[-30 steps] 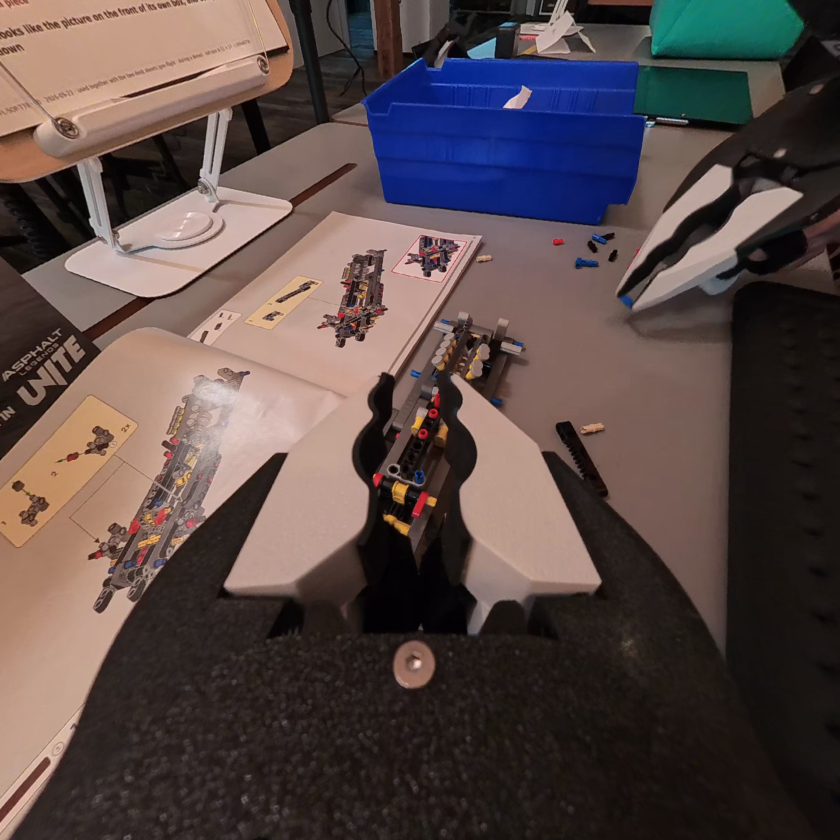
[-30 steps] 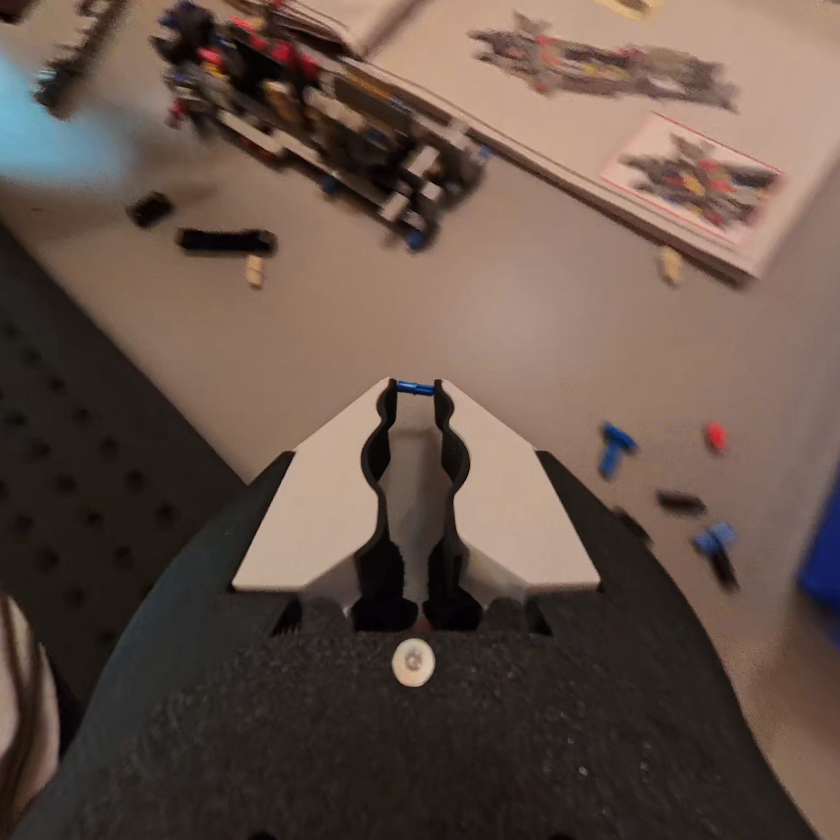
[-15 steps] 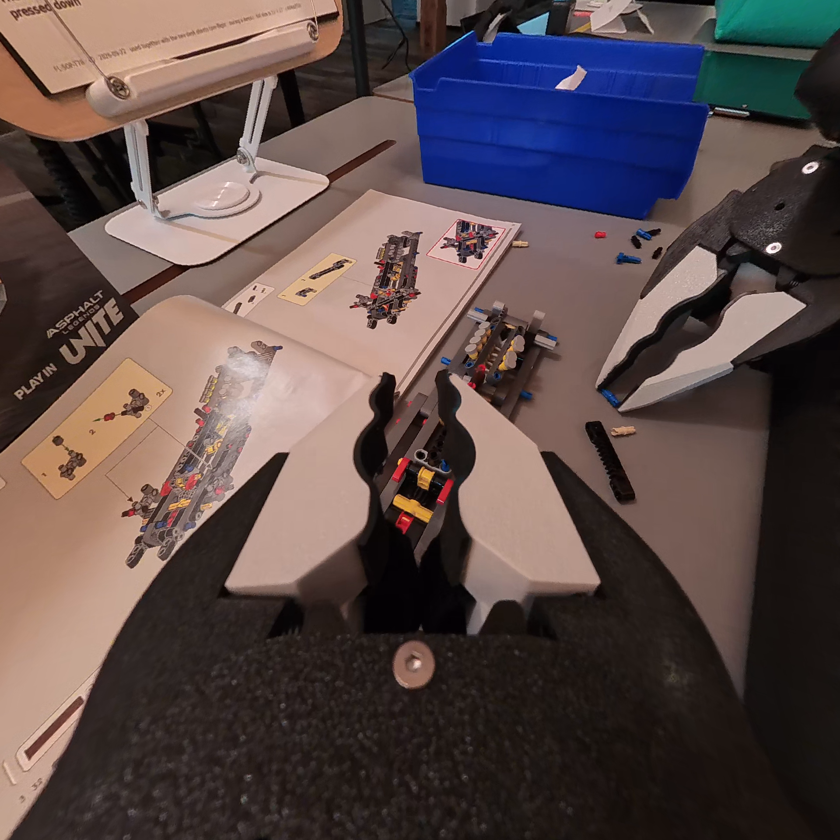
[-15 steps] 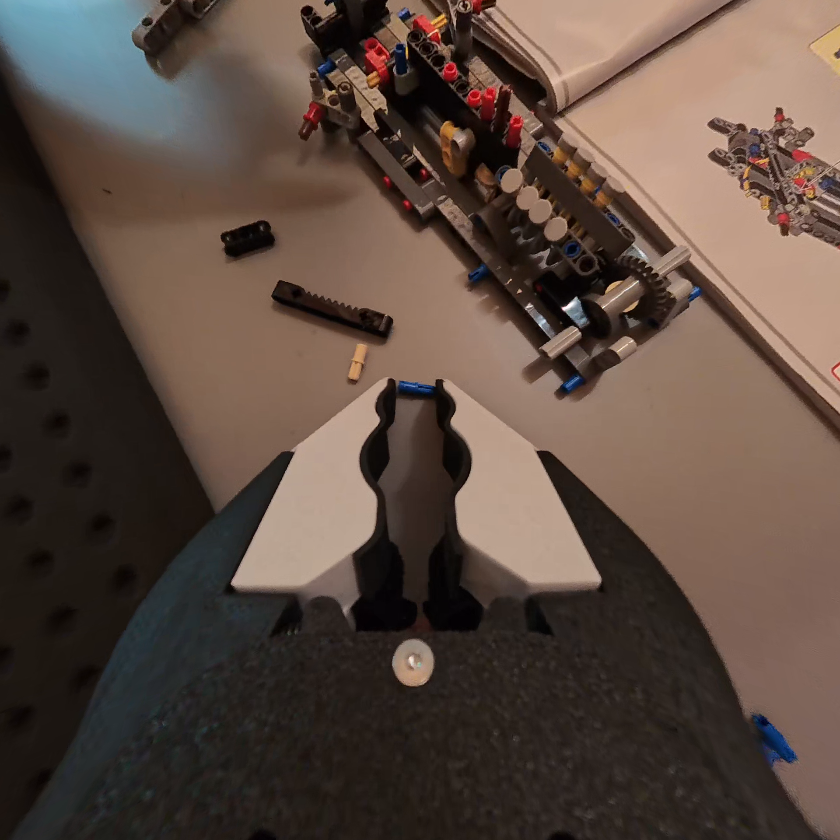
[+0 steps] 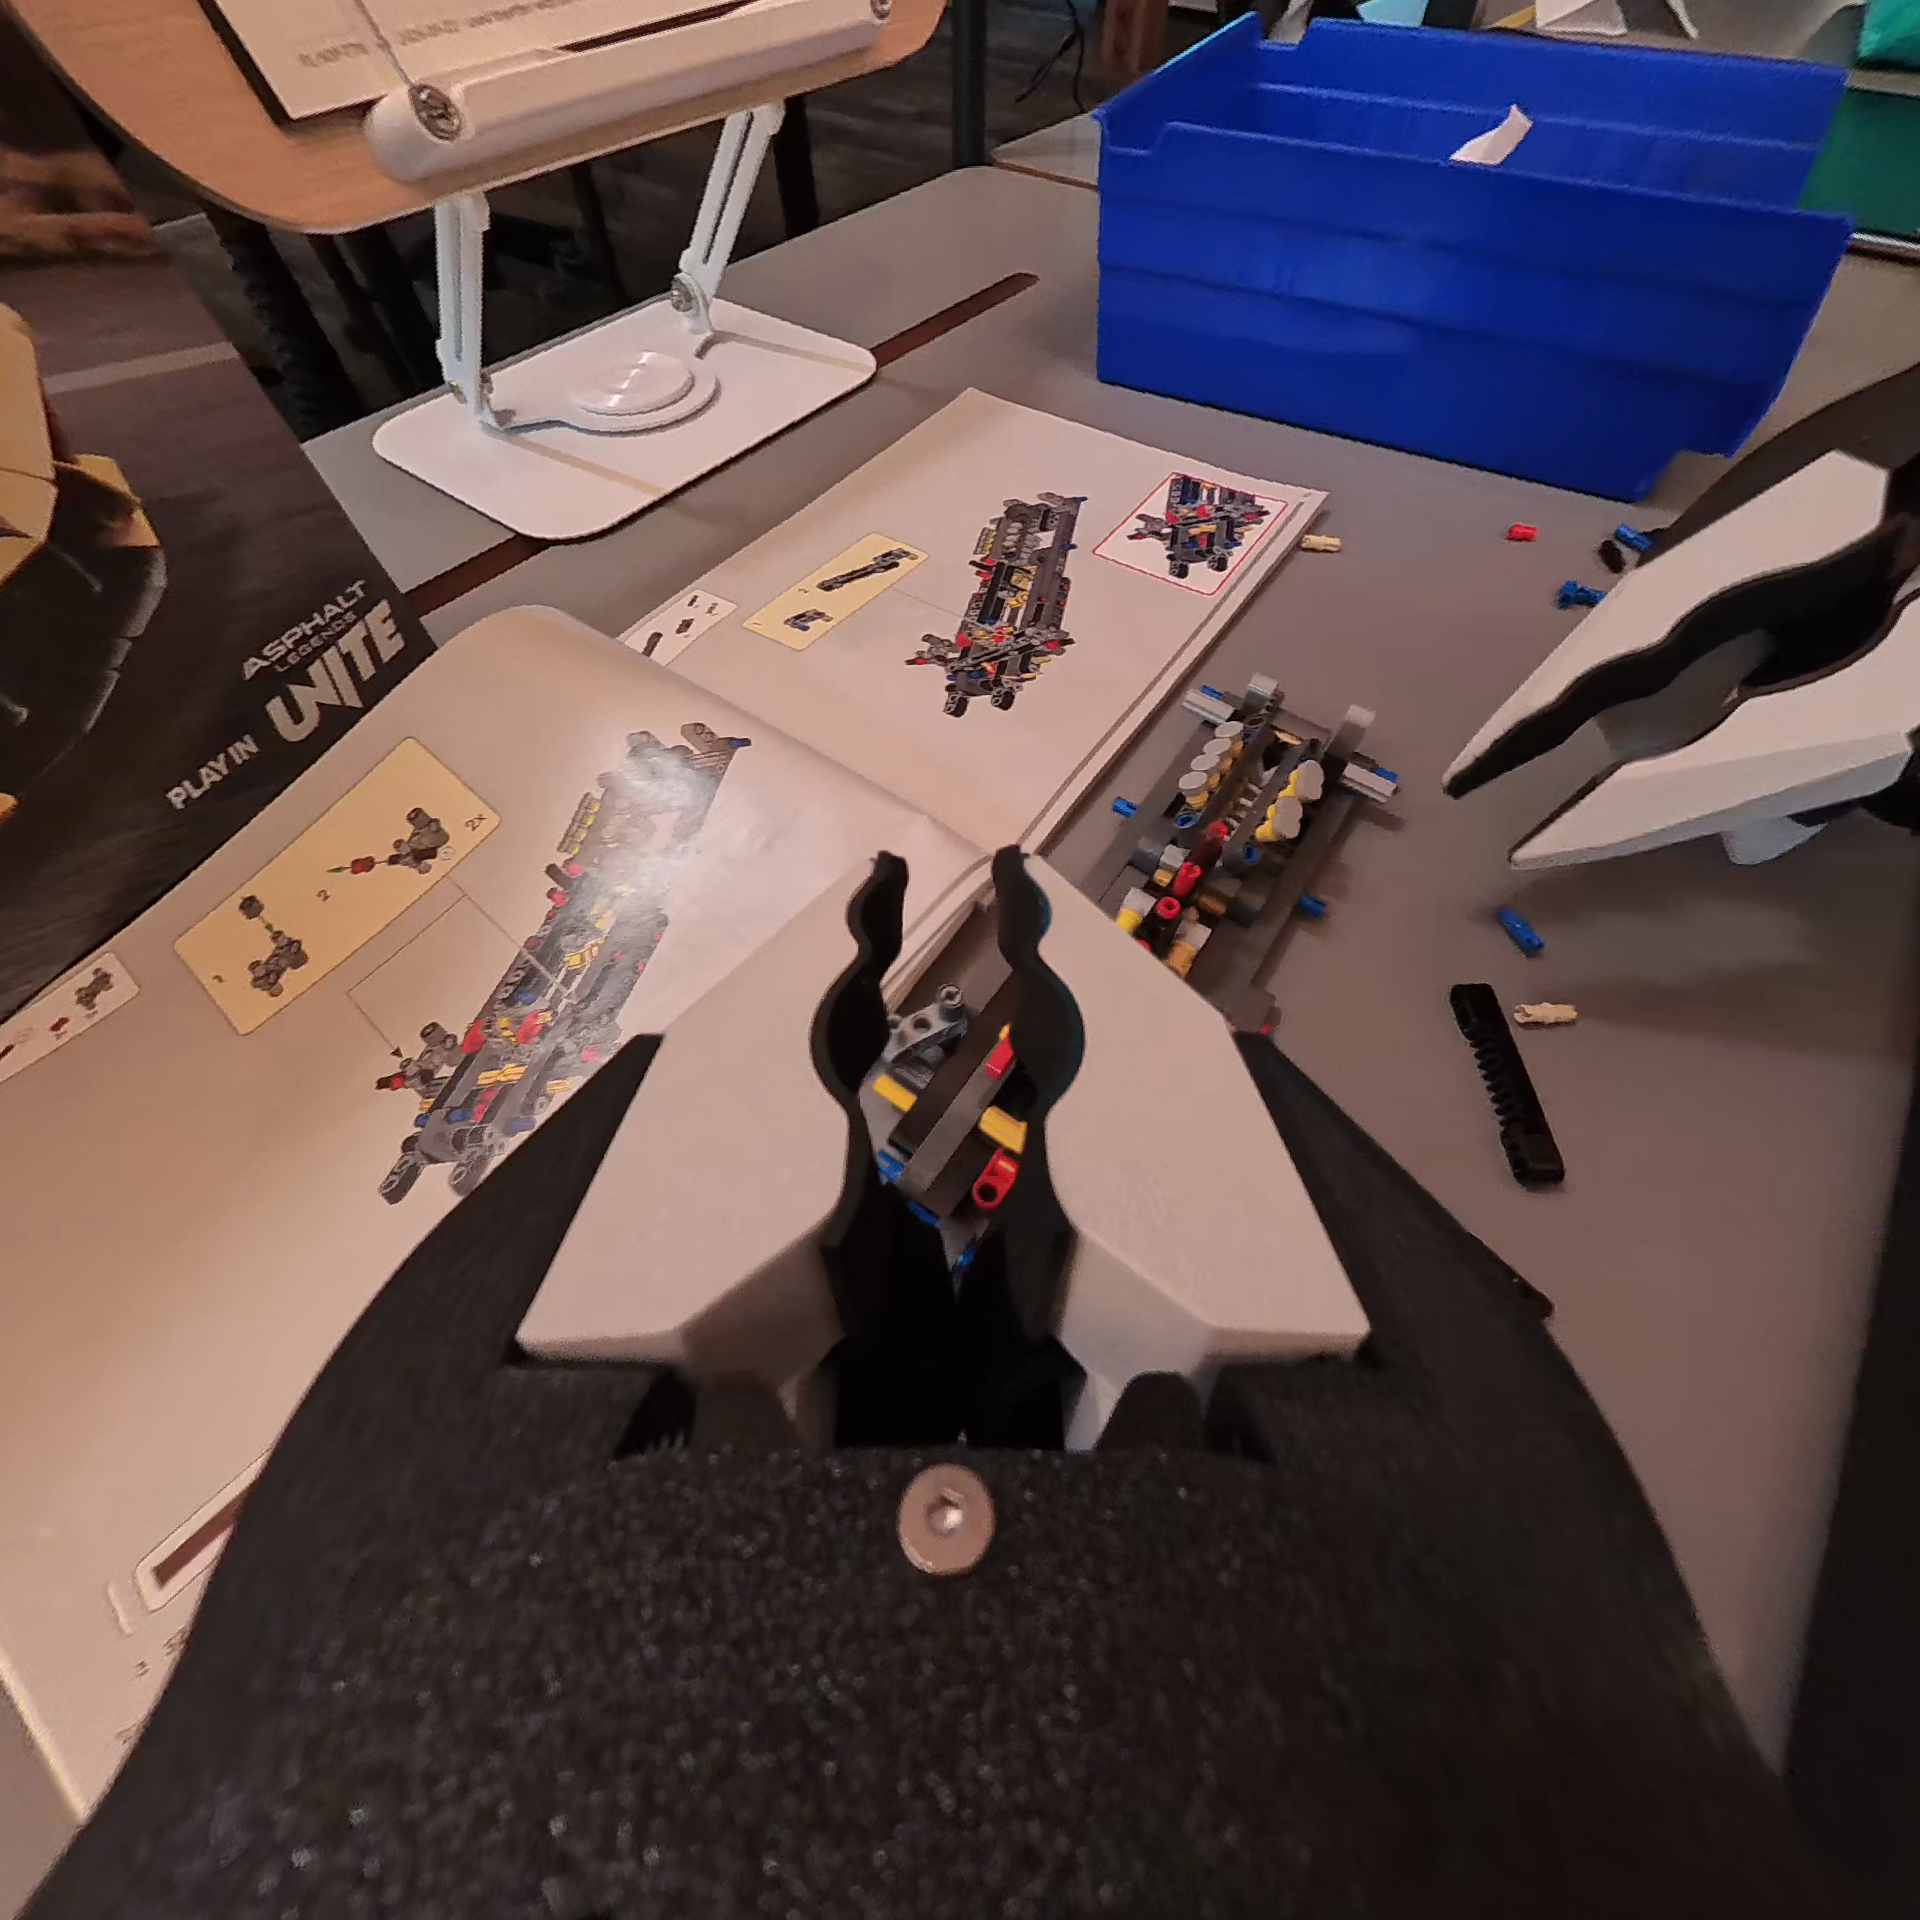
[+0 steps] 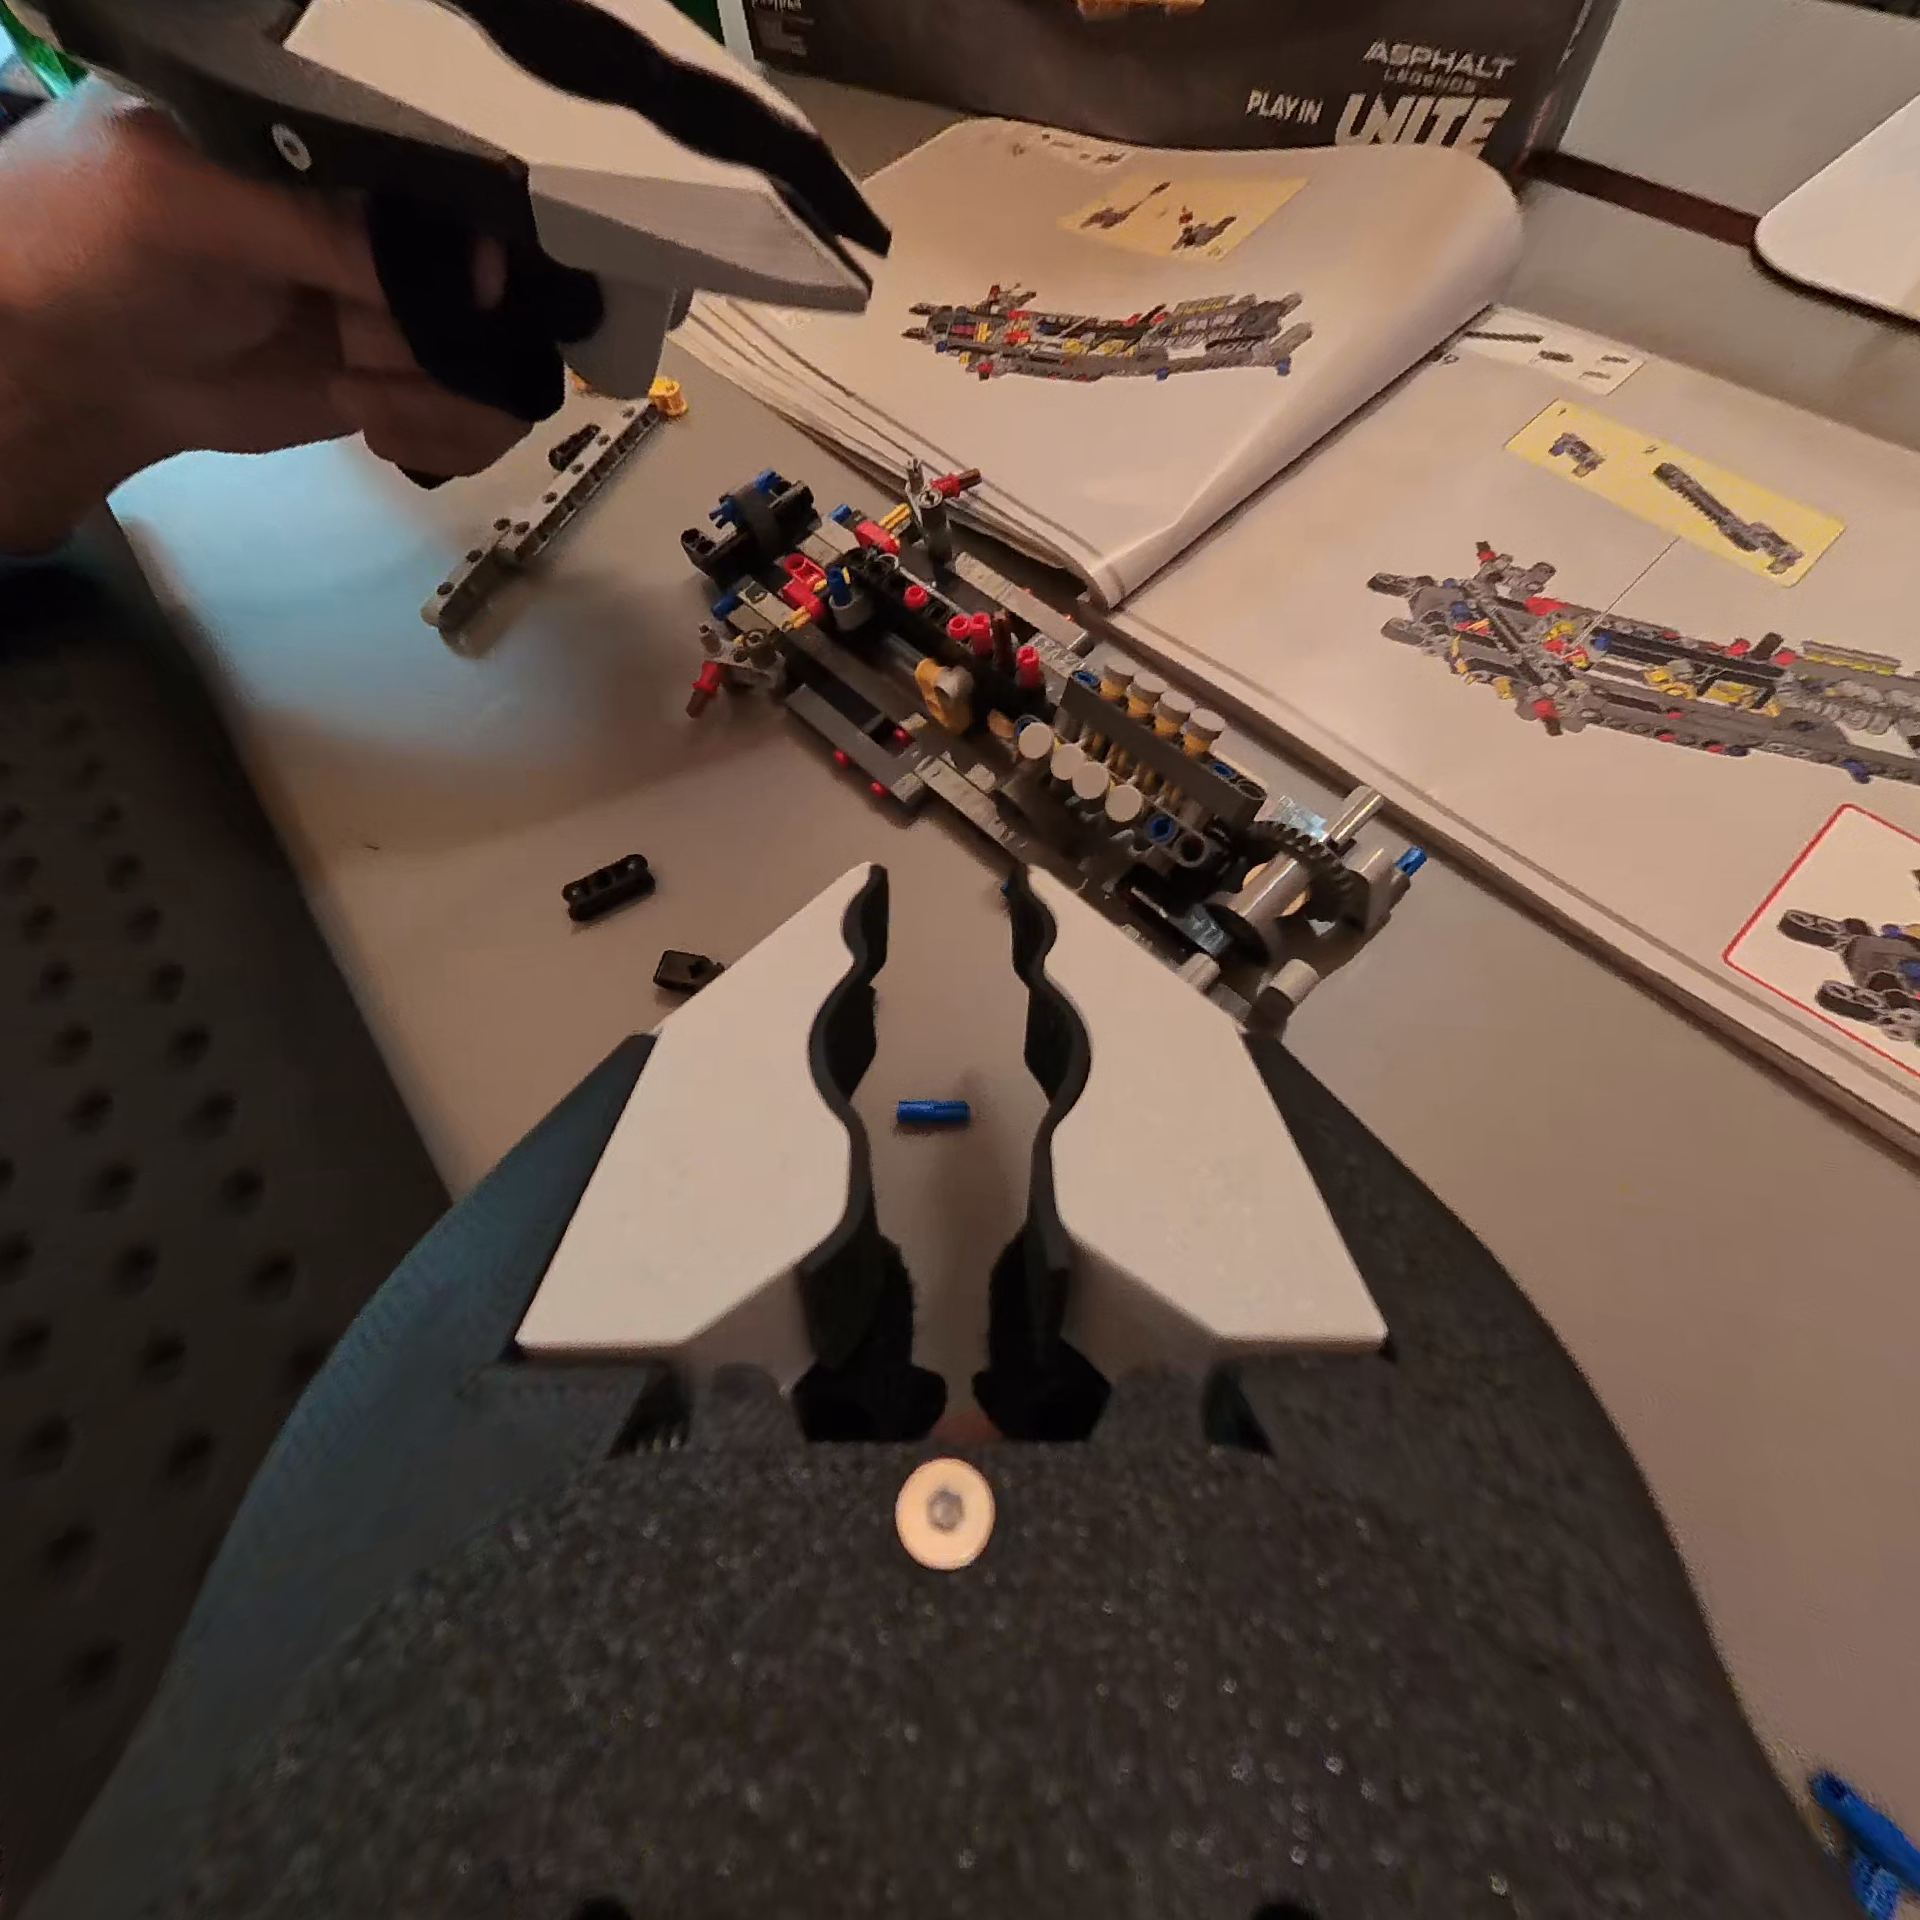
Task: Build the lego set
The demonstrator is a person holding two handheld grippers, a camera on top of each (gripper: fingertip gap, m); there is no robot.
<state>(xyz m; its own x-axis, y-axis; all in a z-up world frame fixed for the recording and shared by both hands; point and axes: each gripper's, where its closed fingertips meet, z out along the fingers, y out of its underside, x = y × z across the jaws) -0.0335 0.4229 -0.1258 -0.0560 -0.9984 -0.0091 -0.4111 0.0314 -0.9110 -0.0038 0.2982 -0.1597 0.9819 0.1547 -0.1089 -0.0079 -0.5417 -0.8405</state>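
From my left wrist view, my left gripper [image 5: 945, 883] hangs over the near end of the lego chassis [image 5: 1236, 831], its fingers [image 5: 1132, 1122] apart and touching nothing that I can see; the chassis end shows in the gap between them. The chassis lies lengthwise on the grey bench [image 5: 1683, 1299], just beside the edge of the open instruction booklet [image 5: 727, 727]. To the right of the chassis lie a black toothed rack piece [image 5: 1507, 1086], a small tan pin [image 5: 1545, 1013] and a blue pin [image 5: 1519, 928]. Well beyond the chassis stands a blue bin [image 5: 1455, 260], and beyond the booklet a white stand [image 5: 623, 416]. My right gripper [image 5: 1496, 810] enters from the right, level with the far end of the chassis.

From my right wrist view, my right gripper [image 6: 951, 883] has its fingers [image 6: 1174, 1153] apart and empty; the blue pin [image 6: 932, 1112] lies on the bench [image 6: 1558, 1195] in the gap between them, just short of the chassis [image 6: 1039, 727]. Left of the chassis are two small black pieces [image 6: 608, 885] and a grey beam [image 6: 540, 520]. A hand [image 6: 156, 332] holds the left gripper [image 6: 852, 265] above the chassis's far-left end.
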